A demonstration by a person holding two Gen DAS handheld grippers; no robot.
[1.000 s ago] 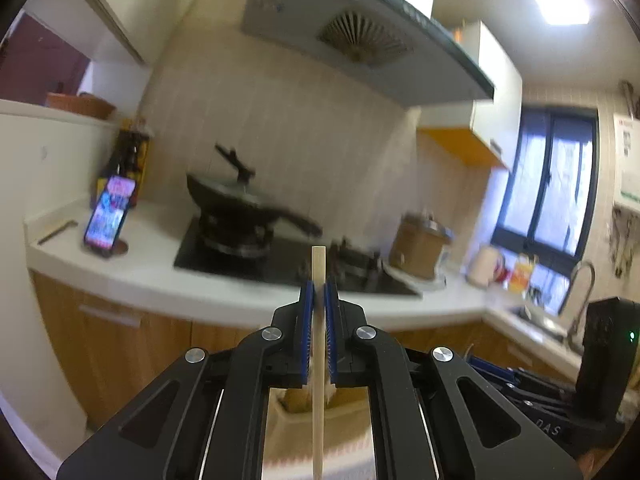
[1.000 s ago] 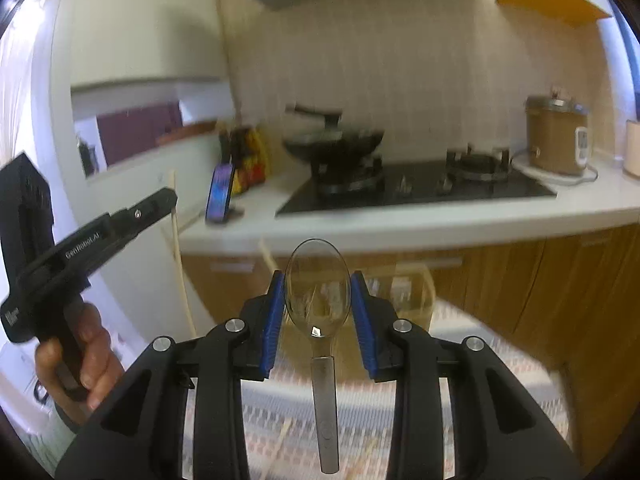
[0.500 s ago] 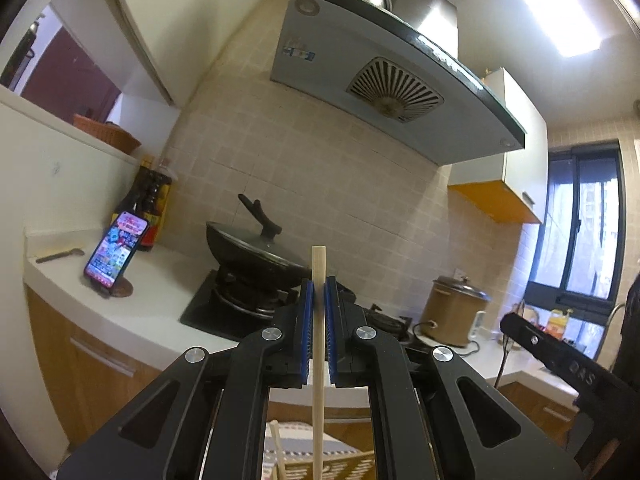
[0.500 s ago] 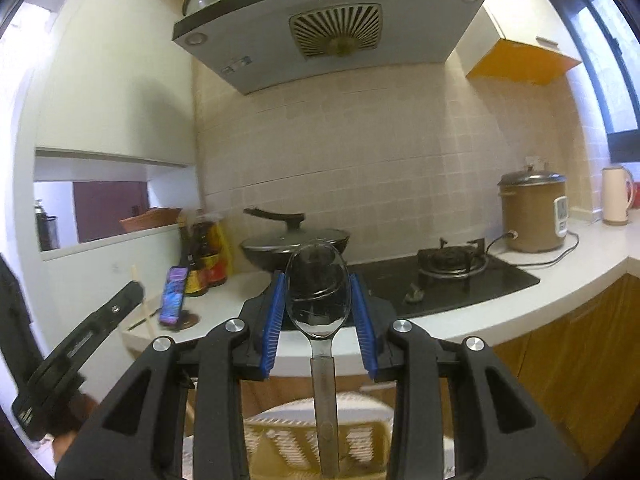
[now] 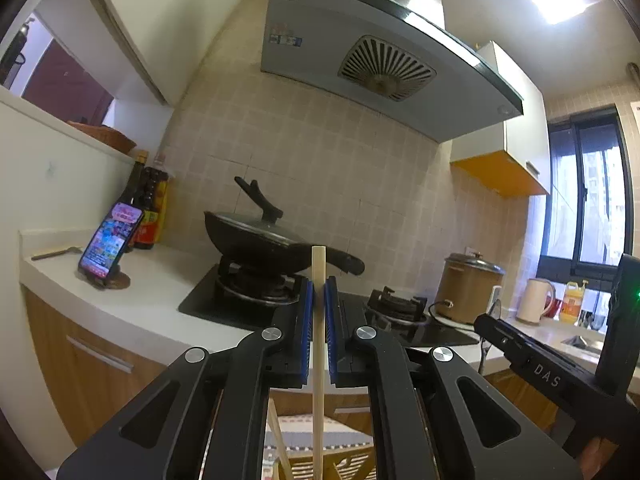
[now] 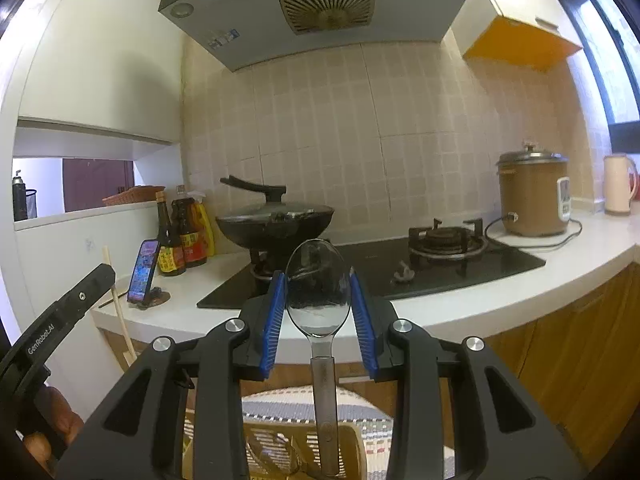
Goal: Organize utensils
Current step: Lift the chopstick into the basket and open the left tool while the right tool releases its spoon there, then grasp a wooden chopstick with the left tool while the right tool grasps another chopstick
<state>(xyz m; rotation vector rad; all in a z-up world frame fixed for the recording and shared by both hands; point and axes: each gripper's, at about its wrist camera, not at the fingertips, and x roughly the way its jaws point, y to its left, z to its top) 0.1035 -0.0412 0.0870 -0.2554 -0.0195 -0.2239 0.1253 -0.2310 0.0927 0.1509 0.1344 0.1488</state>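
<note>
Left wrist view: left gripper (image 5: 319, 332) clamped on a wooden chopstick (image 5: 318, 280), blue pads tight on both sides, stick upright and poking above the jaws, its lower end running down out of frame. Below, between the gripper arms, a slatted yellow basket (image 5: 344, 464) with another pale stick (image 5: 278, 436) leaning in it. Right gripper body visible at right edge. Background is counter, stove, wok (image 5: 260, 240)

Right wrist view: right gripper (image 6: 319, 308) closed on a metal spoon (image 6: 316, 284), pads against the bowl's edges, bowl up, handle hanging straight down toward the same basket (image 6: 356, 448), which holds something curved, unclear what. Left gripper's tip and its chopstick show at left edge

Step, as I read it: carry phase, both utensils held above the holder, not yet dropped in. Next move likely needs lowering each piece handle-first into a basket compartment, keeping it vertical, then releasing; which compartment each one goes in, cannot tell
</note>
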